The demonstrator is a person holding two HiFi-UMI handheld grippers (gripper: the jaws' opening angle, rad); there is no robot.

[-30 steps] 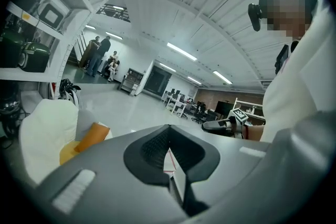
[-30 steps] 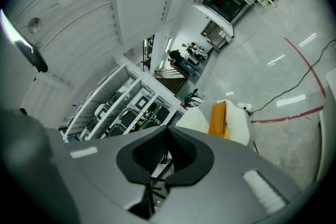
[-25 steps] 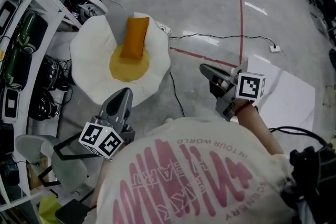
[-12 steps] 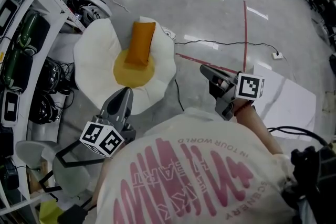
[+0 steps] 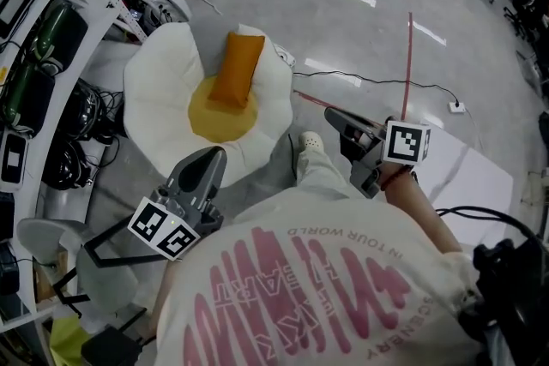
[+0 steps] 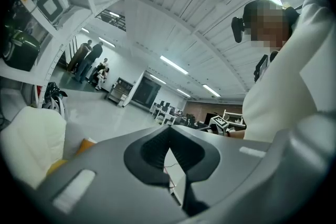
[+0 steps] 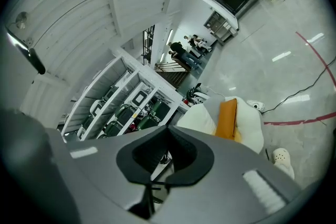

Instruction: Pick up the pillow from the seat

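Observation:
An orange pillow (image 5: 236, 69) lies upright across a white, egg-shaped seat (image 5: 154, 90) with a yellow centre, on the floor ahead of me. My left gripper (image 5: 211, 157) is shut and empty, just short of the seat's near edge. My right gripper (image 5: 333, 116) is also shut and empty, off to the right of the seat, well clear of the pillow. In the left gripper view the seat (image 6: 29, 144) and a corner of the pillow (image 6: 84, 144) show at the lower left of the left gripper (image 6: 169, 132). In the right gripper view the pillow (image 7: 228, 118) stands beyond the right gripper (image 7: 169, 134).
A white shelving rack (image 5: 39, 21) with cases and cables runs along the left. A black cable (image 5: 369, 81) and red tape line (image 5: 407, 56) cross the floor. A white sheet (image 5: 480, 176) lies at the right. My shoe (image 5: 309, 141) is next to the seat.
I have stepped closer to the seat: it and the pillow sit nearer to both grippers, and my shoe has come into view. Both grippers stay shut.

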